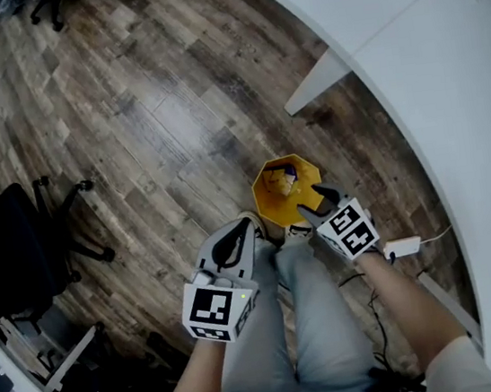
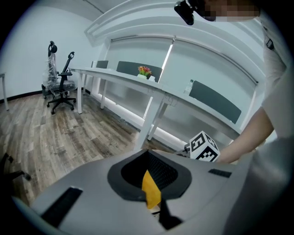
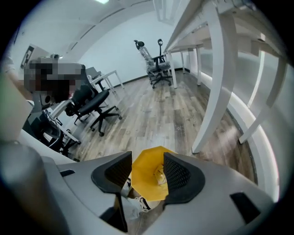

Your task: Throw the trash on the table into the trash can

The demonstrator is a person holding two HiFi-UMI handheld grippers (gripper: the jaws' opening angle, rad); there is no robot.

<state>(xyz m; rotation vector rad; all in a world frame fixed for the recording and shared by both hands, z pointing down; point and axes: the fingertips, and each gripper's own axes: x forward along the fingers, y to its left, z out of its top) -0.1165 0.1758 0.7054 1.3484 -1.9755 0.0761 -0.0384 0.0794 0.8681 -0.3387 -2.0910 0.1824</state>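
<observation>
One yellow trash can (image 1: 269,202) is seen on the floor (image 1: 143,114), with crumpled pale trash (image 1: 285,179) lying inside it. Two grippers are counted. The right gripper (image 1: 318,202), over the can's rim, is held apart and empty. The left gripper (image 1: 246,227), beside the can, is closed on nothing.

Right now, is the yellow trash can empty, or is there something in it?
Not empty: crumpled trash lies inside the yellow trash can, visible in the head view and the right gripper view.
</observation>
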